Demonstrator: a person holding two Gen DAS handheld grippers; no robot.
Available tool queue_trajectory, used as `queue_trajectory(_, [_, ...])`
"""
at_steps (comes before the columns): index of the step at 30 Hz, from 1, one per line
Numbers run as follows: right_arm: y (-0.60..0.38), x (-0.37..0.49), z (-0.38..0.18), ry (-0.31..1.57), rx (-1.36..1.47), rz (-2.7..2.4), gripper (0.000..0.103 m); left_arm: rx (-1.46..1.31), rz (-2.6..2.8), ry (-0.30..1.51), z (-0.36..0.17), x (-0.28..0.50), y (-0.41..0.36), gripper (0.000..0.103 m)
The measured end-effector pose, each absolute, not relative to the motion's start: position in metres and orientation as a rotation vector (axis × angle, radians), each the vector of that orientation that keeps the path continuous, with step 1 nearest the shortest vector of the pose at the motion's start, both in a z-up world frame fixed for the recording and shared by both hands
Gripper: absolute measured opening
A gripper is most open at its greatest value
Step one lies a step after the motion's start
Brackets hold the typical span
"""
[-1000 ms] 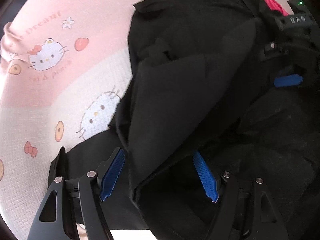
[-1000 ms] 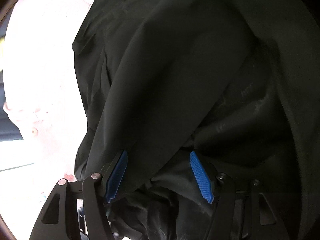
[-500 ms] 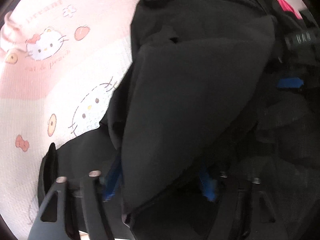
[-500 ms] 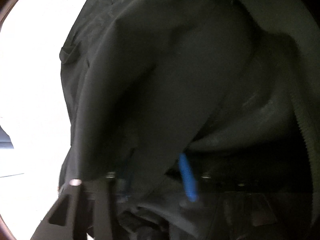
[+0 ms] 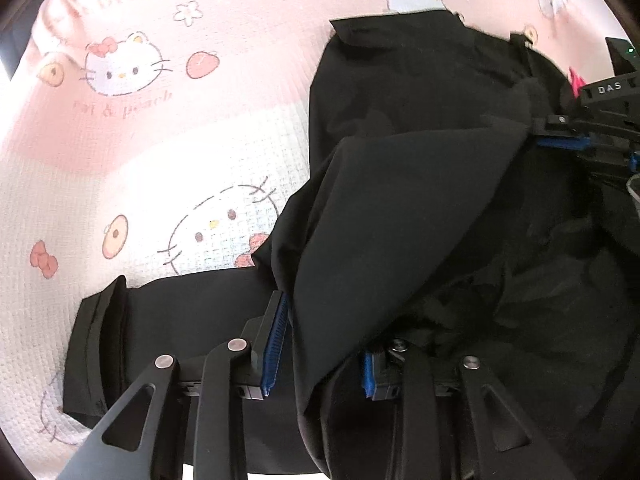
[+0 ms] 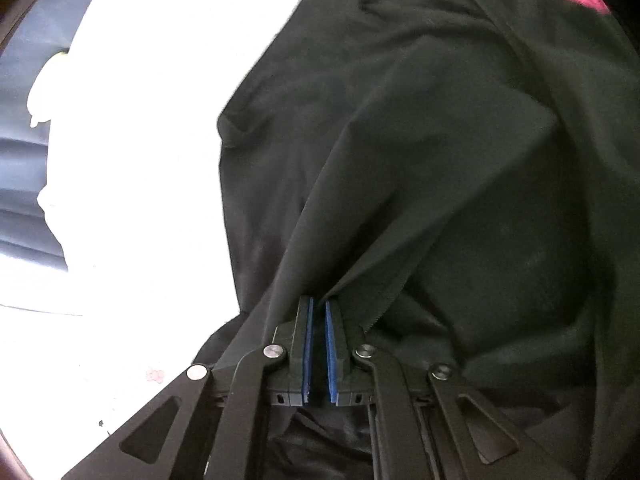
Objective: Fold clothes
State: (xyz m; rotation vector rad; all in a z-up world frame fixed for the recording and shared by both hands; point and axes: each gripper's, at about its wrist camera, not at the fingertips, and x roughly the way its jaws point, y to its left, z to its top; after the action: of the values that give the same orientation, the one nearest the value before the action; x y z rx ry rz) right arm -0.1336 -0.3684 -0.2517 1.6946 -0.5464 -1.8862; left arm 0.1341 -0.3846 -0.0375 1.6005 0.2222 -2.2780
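- We find the black garment (image 5: 400, 208) spread over a pink and white cartoon-cat blanket (image 5: 160, 120), covering the right half of the left wrist view; whether a desk lies underneath we cannot tell.
- One sleeve (image 5: 168, 320) runs out to the lower left and lies flat on the blanket, its cuff (image 5: 100, 344) folded and facing the left edge.
- A broad fold of the garment is raised and drawn taut between the two tools, forming a smooth panel across the centre.
- The left tool (image 5: 320, 344) has this fold between its blue pads (image 5: 276, 344); its jaws are closing, and the cloth fills the gap, hiding most of the right-side pad. The left-side pad lies against the cloth edge.
- The right tool (image 6: 319, 344) has its blue pads pressed nearly together, pinching a gathered pleat of the garment (image 6: 440, 160) at the tips; folds fan upward from that pinch.
- In the left wrist view the right tool (image 5: 560, 136) appears at the upper right edge, holding the far corner of the same raised fold.
- A small pink item (image 5: 575, 80) shows beside that tool; we cannot identify it.
- The blanket in the right wrist view (image 6: 140, 160) is overexposed to plain white.
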Motion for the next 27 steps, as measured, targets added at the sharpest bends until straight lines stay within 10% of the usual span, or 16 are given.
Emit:
queue_trajectory(8, [-0.403,-0.131,-0.215,-0.479,1.592,-1.829,0.004,1.649,-2.344,0.625,-0.010,0.130,-0.395,0.035])
queue_trajectory(12, [-0.410,-0.132,-0.207,-0.345,1.589,-1.865,0.004,1.591,-2.427,0.646,0.017,0.121,-0.382,0.064])
queue_trajectory(19, [-0.357,-0.142,-0.218,-0.434,1.663,-1.858,0.005,1.596,-2.478,0.548,0.028,0.080,-0.355,0.065])
queue_trajectory(21, [-0.344,-0.147,-0.224,-0.459,1.695,-1.815,0.021,1.618,-2.465,0.528,0.026,0.064,-0.352,0.065])
queue_trajectory(23, [-0.334,-0.160,-0.241,-0.510,1.726,-1.771,0.059,1.637,-2.451,0.498,0.018,0.052,-0.352,0.065])
queue_trajectory(27, [-0.316,-0.170,-0.259,-0.561,1.763,-1.748,0.061,1.663,-2.425,0.378,-0.004,0.051,-0.321,0.065])
